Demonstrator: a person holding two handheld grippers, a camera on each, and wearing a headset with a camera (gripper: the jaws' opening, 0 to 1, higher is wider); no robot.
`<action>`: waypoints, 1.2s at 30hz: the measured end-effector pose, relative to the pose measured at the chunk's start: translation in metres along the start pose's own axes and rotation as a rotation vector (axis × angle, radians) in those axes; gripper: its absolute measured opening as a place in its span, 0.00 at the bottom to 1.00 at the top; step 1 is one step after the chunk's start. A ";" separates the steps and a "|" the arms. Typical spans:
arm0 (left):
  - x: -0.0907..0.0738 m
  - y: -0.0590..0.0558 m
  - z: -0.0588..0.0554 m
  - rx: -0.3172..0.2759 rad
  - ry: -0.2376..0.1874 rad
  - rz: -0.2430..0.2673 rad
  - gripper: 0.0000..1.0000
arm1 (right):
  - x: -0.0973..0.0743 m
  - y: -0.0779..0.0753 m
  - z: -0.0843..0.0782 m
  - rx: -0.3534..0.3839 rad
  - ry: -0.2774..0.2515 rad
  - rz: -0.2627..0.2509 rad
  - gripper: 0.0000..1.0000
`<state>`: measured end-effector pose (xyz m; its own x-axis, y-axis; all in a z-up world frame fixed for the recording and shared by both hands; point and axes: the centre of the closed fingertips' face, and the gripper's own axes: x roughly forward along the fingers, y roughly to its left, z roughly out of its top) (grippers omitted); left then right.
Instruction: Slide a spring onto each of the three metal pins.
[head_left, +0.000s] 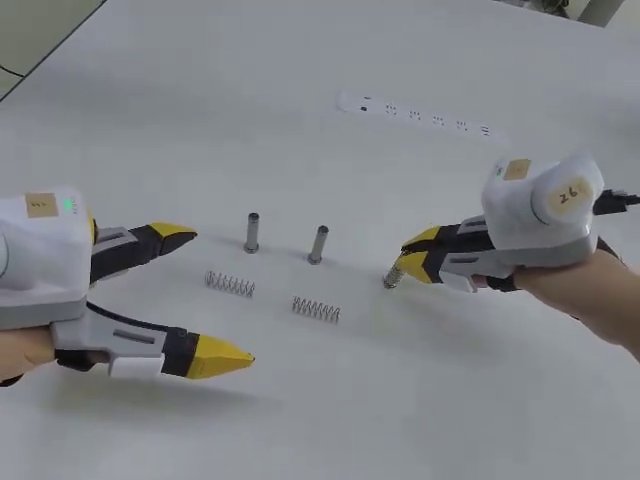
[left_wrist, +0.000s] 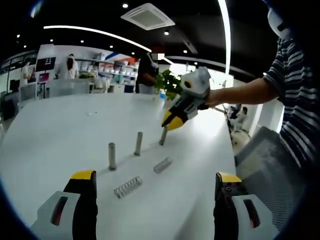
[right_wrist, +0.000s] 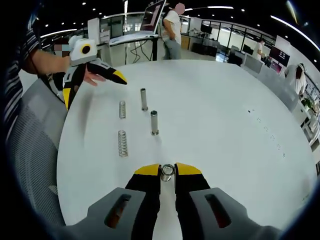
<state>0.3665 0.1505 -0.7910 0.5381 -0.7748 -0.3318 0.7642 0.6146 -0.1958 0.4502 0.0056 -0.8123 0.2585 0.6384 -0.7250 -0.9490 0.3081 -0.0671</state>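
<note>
Two bare metal pins (head_left: 252, 232) (head_left: 318, 243) stand upright on the white table (head_left: 300, 100). In front of them lie two loose springs (head_left: 230, 285) (head_left: 316, 310). A third pin (head_left: 392, 279) stands to the right with a spring around it, and my right gripper (head_left: 403, 262) is shut on that spring (right_wrist: 167, 171) at its top. My left gripper (head_left: 210, 295) hovers open at the left, close to the nearer loose spring (left_wrist: 128, 186), with nothing between its jaws. The left gripper view shows the right gripper (left_wrist: 168, 124) on top of the far pin (left_wrist: 163, 136).
A white power strip (head_left: 415, 115) lies at the back of the table. A grey chair (right_wrist: 35, 150) stands by the table's edge. People stand in the room far behind the table.
</note>
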 end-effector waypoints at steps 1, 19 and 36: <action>-0.001 0.000 0.000 0.001 0.000 0.002 0.95 | 0.001 0.001 -0.001 0.002 0.003 0.003 0.07; 0.000 -0.001 -0.001 -0.004 0.004 -0.001 0.95 | 0.003 0.002 -0.003 0.033 -0.001 -0.001 0.08; 0.000 0.000 -0.002 -0.003 0.006 -0.003 0.95 | 0.003 0.002 -0.005 0.040 0.002 0.002 0.10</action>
<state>0.3656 0.1506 -0.7925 0.5337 -0.7760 -0.3363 0.7648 0.6125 -0.1997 0.4480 0.0044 -0.8183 0.2558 0.6378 -0.7265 -0.9416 0.3345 -0.0380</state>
